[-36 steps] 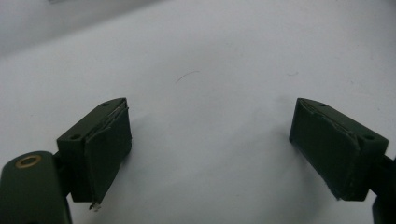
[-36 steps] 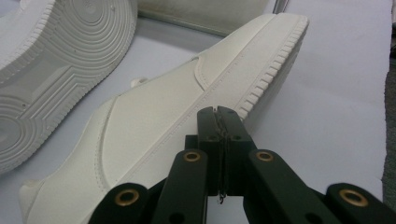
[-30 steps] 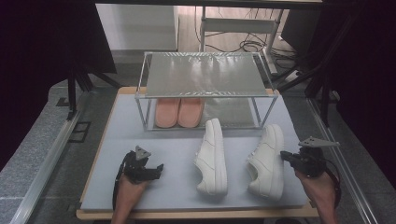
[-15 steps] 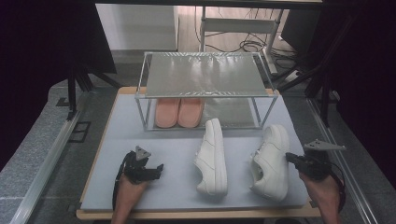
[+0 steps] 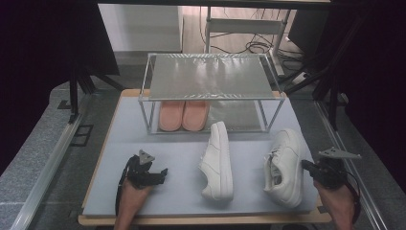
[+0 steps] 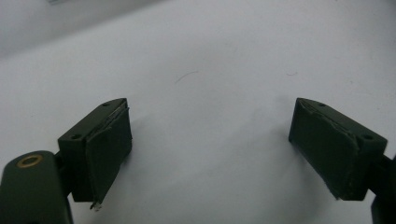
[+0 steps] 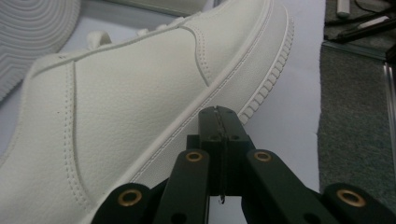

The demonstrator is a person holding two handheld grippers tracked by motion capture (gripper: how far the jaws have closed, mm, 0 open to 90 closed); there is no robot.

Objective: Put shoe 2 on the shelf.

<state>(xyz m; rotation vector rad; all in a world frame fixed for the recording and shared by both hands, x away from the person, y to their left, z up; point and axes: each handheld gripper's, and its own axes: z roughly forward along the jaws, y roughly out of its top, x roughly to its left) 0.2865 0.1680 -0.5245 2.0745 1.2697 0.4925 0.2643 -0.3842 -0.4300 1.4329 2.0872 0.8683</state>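
Right gripper [image 5: 306, 166] has its jaws pressed together with nothing between them, tip right at the outer sole edge of the right sneaker [image 5: 283, 165]; in the right gripper view the closed tip [image 7: 219, 116] sits against the ribbed sole [image 7: 261, 95], contact looks likely but I can't confirm it. That sneaker lies tipped on its side on the grey mat [image 5: 119, 143], near the mat's right edge, toe pointing away from the person. Looks like a nudge/reposition step, pushing the shoe with a closed tip rather than picking it up. Second white sneaker [image 5: 218, 160] lies on its side too, mid-mat, apart from the first, toe close to the front of the wire rack [image 5: 208, 76]. Pink slippers [image 5: 183, 115] already sit on the rack's lower level, left half; right half is free. Left gripper [image 5: 163, 171] rests low over bare mat, well apart from both shoes, jaws spread wide and holding nothing, pads [image 6: 108, 154] visible with only mat between. Next move likely needs the right jaws to open and take the shoe at the collar or heel, since a closed tip can only shove it
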